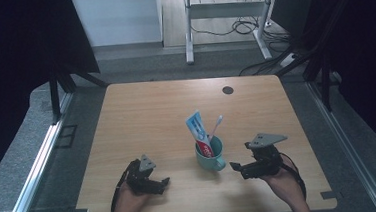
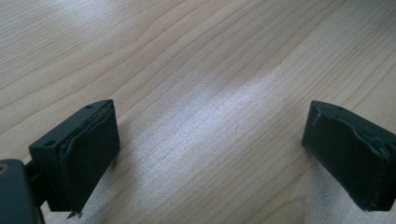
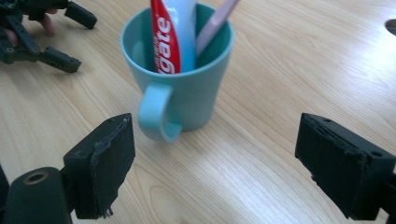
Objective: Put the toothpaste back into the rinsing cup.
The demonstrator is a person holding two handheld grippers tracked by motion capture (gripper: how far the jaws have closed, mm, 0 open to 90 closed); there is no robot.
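You are holding both grippers low over the near edge of the wooden table (image 1: 141, 109), one in each hand. Your left gripper (image 1: 157, 184) is sitting at about 7 o'clock from the table's centre, its jaws spread wide and released, with nothing but bare wood grain between them in the left gripper view (image 2: 210, 154). Your right gripper (image 1: 240, 169) is resting at about 5 o'clock, its jaws likewise standing wide apart and gripping nothing (image 3: 215, 172).

Between the two grippers, a little farther in, the teal mug (image 1: 209, 157) is standing upright, its handle (image 3: 156, 114) turning toward your right gripper, at roughly 12 o'clock in the right gripper view. The mug is apart from both grippers, nearer the right one. Inside it a red, white and blue toothpaste tube (image 1: 198, 130) is leaning toward 11 o'clock, and a pink-handled toothbrush (image 1: 215, 126) is leaning toward 1 o'clock.

Farther off, near the table's far edge at about 1 o'clock, a small dark round spot (image 1: 228, 89) is showing in the tabletop.
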